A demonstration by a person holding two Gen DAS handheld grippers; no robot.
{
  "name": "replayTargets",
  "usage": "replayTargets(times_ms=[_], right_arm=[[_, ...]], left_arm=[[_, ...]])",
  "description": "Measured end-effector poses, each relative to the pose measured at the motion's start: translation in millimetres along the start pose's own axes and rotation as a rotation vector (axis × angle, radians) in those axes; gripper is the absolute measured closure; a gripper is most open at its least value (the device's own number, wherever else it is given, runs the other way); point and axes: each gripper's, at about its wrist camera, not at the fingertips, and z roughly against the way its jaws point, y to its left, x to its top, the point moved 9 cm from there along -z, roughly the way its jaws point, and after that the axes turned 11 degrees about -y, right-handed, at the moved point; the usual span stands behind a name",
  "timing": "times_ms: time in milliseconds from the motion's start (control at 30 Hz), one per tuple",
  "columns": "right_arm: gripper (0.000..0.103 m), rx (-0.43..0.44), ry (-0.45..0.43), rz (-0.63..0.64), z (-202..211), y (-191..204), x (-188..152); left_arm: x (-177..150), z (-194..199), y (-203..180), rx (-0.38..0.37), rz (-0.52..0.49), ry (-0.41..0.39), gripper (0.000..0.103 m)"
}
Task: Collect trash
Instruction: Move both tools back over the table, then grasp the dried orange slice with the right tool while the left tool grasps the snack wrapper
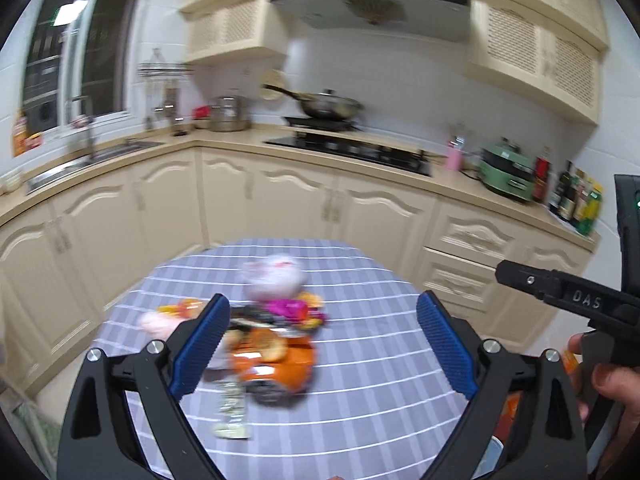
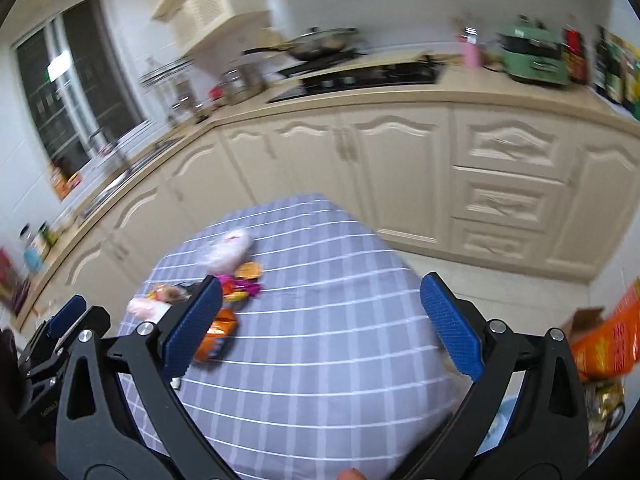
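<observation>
**Both Jaws Open Wide Over a Pile of Trash**

The jaws of the left gripper (image 1: 323,340) are standing wide apart and holding nothing. The jaws of the right gripper (image 2: 322,328) are also standing wide apart and holding nothing. That is two grippers, each with two blue fingers.

One table (image 1: 380,360) with a gray checked cloth is sitting under both grippers. One long kitchen counter (image 1: 224,142) is running behind it, with one wok (image 1: 328,106) on the stove.

The trash is lying in one bunch on the left half of the table. In it, one white plastic bag (image 1: 276,278) is lying farthest away. One orange snack packet (image 1: 276,364) is lying nearest, just beside the left gripper's left finger. One pink wrapper (image 1: 290,308) is lying between the two. One pale pink lump (image 1: 156,324) is lying at the left edge. The pictures are blurry, so the smaller bits are too hard to count.

One orange box (image 2: 612,344) is showing off the table's right side.
</observation>
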Motion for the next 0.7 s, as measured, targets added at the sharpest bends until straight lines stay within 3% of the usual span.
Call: replayTargets(times_ms=[167, 367, 600, 700], right_arm=[[0.006, 0.081, 0.044, 0.069, -22.2, 55.1, -16.2], [0.006, 0.152, 0.133, 0.16, -56.1, 110.4, -52.5], [0.007, 0.193, 0.242, 0.216, -98.7, 142.9, -94.0], [0.017, 0.194, 0.272, 0.216, -115.2, 147.7, -104.9]], left_arm=[[-10.1, 14.6, 66.1, 0.123, 0.038, 0.007, 0.011], [-33.9, 18.8, 122.5, 0.22, 0.08, 0.053, 0.011], [-63.4, 13.4, 153.1, 0.263, 0.098, 0.114, 0.011], [-73.7, 7.2, 157.2, 0.263, 0.095, 0.141, 0.011]])
